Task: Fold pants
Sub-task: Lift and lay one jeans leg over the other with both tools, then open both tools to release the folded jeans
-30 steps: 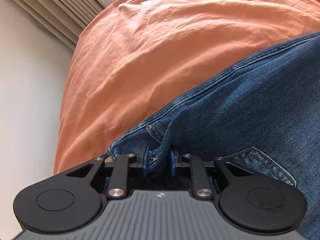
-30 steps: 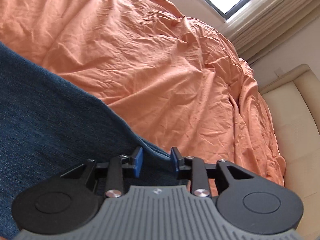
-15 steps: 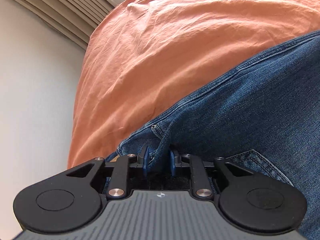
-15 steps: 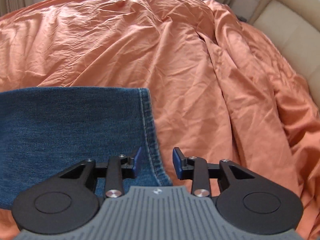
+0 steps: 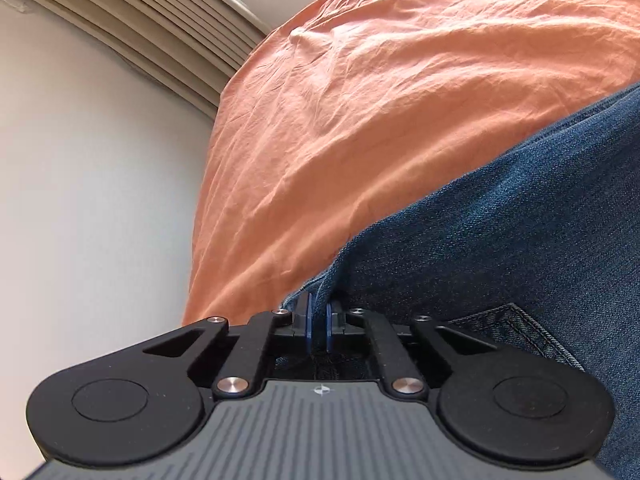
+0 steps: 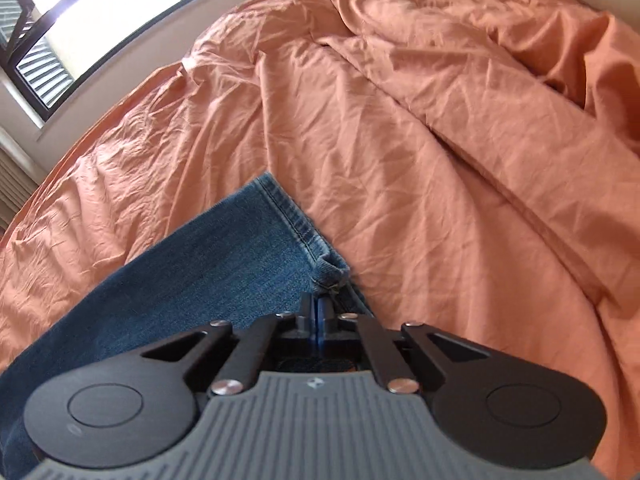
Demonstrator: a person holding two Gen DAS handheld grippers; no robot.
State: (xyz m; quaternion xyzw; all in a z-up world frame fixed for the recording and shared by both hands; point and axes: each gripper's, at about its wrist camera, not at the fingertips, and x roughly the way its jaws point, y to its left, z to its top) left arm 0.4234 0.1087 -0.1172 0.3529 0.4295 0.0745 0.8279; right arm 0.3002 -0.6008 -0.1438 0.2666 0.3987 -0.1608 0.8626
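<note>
Blue denim pants (image 5: 500,248) lie on an orange bedcover (image 5: 380,100). In the left wrist view my left gripper (image 5: 318,322) is closing tight on a raised fold of denim at the pants' edge, its blue pads pressing the cloth; a stitched back pocket (image 5: 520,328) lies just to the right. In the right wrist view one pant leg (image 6: 224,248) ends in a stitched hem (image 6: 296,220). My right gripper (image 6: 319,312) is closing on the near corner of that hem, with the bunched denim pinched between its pads.
The rumpled orange bedcover (image 6: 420,140) spreads far beyond the pant leg, with thick folds at the right. A pale wall (image 5: 80,200) and beige curtain (image 5: 140,20) border the bed's left edge. A window (image 6: 80,20) sits behind the bed.
Both grippers went from open to pinching denim. The right one rolled and swung along the leg to its hem corner. The left one lifted slightly, bringing more wall and curtain into sight.
</note>
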